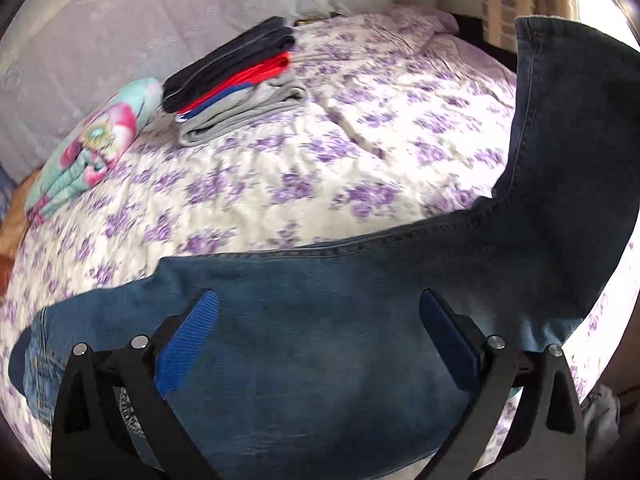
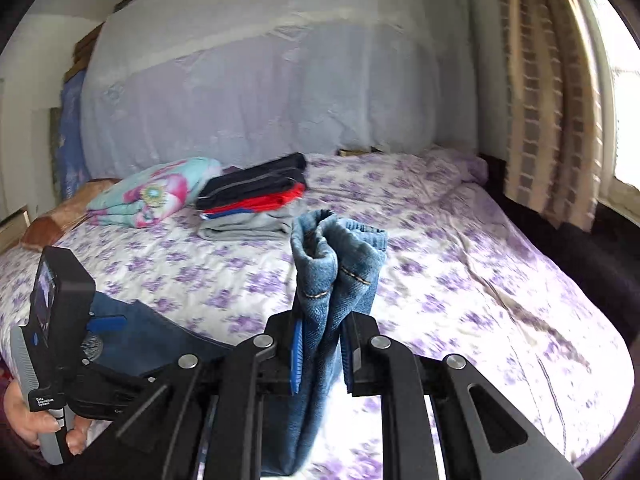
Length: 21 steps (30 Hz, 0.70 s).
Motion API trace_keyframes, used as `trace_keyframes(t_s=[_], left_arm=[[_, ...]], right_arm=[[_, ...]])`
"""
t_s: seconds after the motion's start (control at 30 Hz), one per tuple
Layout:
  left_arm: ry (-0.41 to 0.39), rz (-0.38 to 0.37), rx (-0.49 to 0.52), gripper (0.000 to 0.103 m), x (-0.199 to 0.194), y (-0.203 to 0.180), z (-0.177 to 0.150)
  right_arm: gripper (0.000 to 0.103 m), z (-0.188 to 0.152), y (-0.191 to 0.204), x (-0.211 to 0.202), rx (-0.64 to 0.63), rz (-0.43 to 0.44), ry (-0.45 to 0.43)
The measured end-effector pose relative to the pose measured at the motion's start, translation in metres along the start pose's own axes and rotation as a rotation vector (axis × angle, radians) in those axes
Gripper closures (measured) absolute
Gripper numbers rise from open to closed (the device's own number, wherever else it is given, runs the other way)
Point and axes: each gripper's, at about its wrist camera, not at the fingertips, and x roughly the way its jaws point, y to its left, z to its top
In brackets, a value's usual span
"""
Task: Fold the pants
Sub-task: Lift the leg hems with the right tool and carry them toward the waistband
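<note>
Right tongs [image 2: 322,354] pinch jeans [image 2: 334,280], angled down.

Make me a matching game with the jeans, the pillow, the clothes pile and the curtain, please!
Things:
1. jeans
2. pillow
3. clothes pile
4. curtain

Places:
A. hanging by the window
B. pinched in the right tool
C. stacked on the bed, dark piece on top
D. lying left of the stack

Pairs: 1-B, 2-D, 3-C, 4-A
</note>
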Motion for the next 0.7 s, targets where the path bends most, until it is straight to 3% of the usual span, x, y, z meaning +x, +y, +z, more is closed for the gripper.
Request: trace_keyframes(t_s=[0.07, 0.13, 0.27, 0.37, 0.43, 0.53, 0.6, 0.7], left_arm=[[0.040, -0.002, 0.110, 0.005, 0.012, -0.035, -0.004], [0.010, 0.075, 0.178, 0.005, 0.015, -0.058, -0.011], [-0.002, 0.100, 0.189, 0.005, 0.005, -0.057, -0.005], [-0.074, 0.135, 0.164, 0.005, -0.012, -0.050, 0.011], [-0.044, 0.112, 0.174, 0.005, -0.006, -0.057, 0.022], [0.008, 0.172, 0.271, 0.006, 0.023, -0.091, 0.012], [-0.097, 0.251, 0.297, 0.006, 0.014, -0.104, -0.006], [-0.126, 0.232, 0.273, 0.005, 0.004, -0.099, -0.014]], right_arm=[[0.087, -0.014, -0.025, 0.005, 0.064, -0.029, 0.023], [0.087, -0.024, -0.042, 0.010, 0.120, -0.025, 0.040], [0.087, -0.029, -0.043, 0.012, 0.118, 0.003, 0.035], [0.087, -0.024, -0.036, 0.009, 0.095, 0.032, 0.012], [0.087, -0.021, -0.036, 0.004, 0.099, 0.045, 0.001], [0.087, -0.020, -0.039, 0.004, 0.117, 0.053, -0.001], [0.087, -0.021, -0.044, 0.007, 0.147, 0.086, 0.018], [0.087, -0.022, -0.049, 0.010, 0.151, 0.072, 0.014]])
